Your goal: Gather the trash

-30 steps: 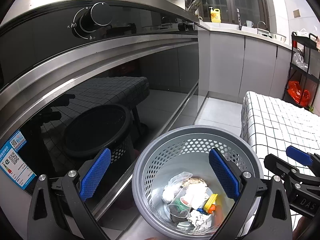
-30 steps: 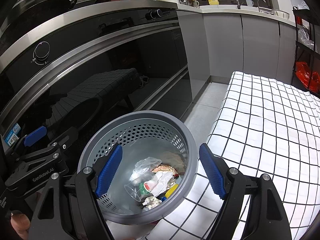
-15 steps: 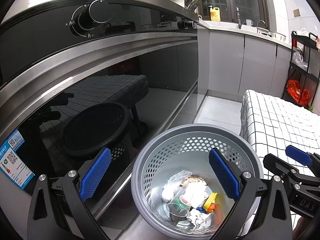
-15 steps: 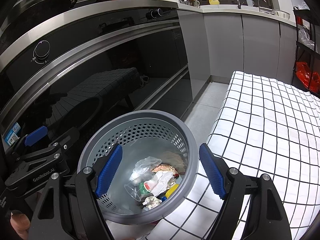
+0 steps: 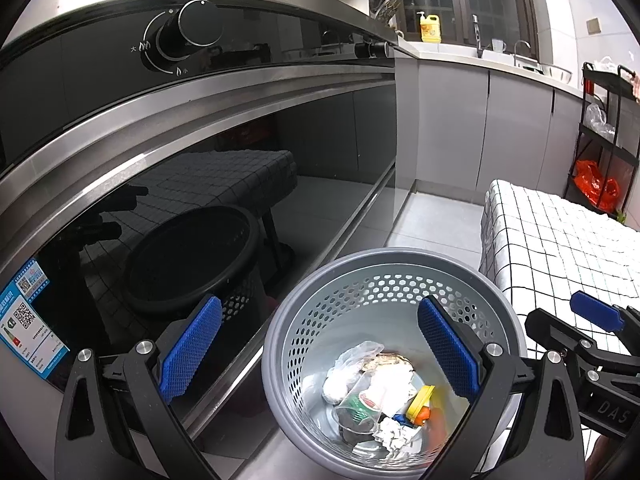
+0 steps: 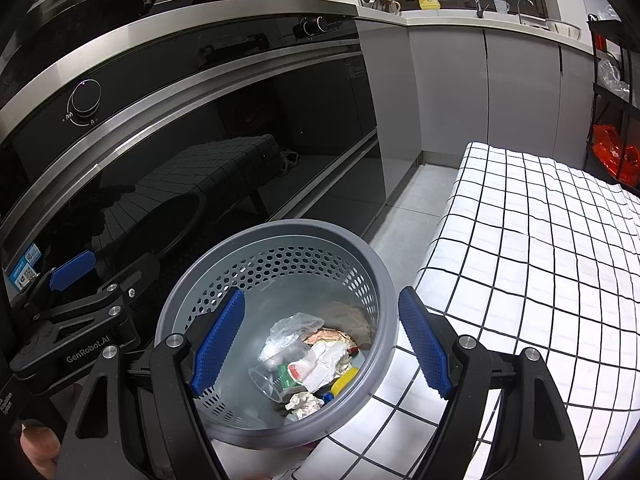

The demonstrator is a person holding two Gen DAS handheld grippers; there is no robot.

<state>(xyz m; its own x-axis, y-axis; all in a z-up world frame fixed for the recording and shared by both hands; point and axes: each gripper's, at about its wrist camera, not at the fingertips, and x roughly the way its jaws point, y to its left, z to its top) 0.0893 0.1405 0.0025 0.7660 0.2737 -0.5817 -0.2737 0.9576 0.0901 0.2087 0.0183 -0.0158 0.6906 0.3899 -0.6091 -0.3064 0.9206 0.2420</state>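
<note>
A grey perforated trash basket (image 5: 394,264) stands on the floor between the oven front and the checked table; it also shows in the right wrist view (image 6: 372,268). Inside lies trash (image 5: 378,396): a clear cup, crumpled paper, plastic film, a yellow cap, also seen in the right wrist view (image 6: 308,364). My left gripper (image 5: 320,354) is open and empty above the basket's left side. My right gripper (image 6: 322,344) is open and empty above the basket, its jaws either side of the right rim.
A black glass oven front (image 5: 200,184) with a knob (image 5: 196,26) runs along the left. A table with a white checked cloth (image 6: 540,248) is at the right. A black rack with a red bag (image 5: 596,184) stands far right. Grey cabinets (image 6: 480,92) stand behind.
The left wrist view has shifted slightly; the basket sits a little further right in it. Both grippers stay open and the trash has not moved.
</note>
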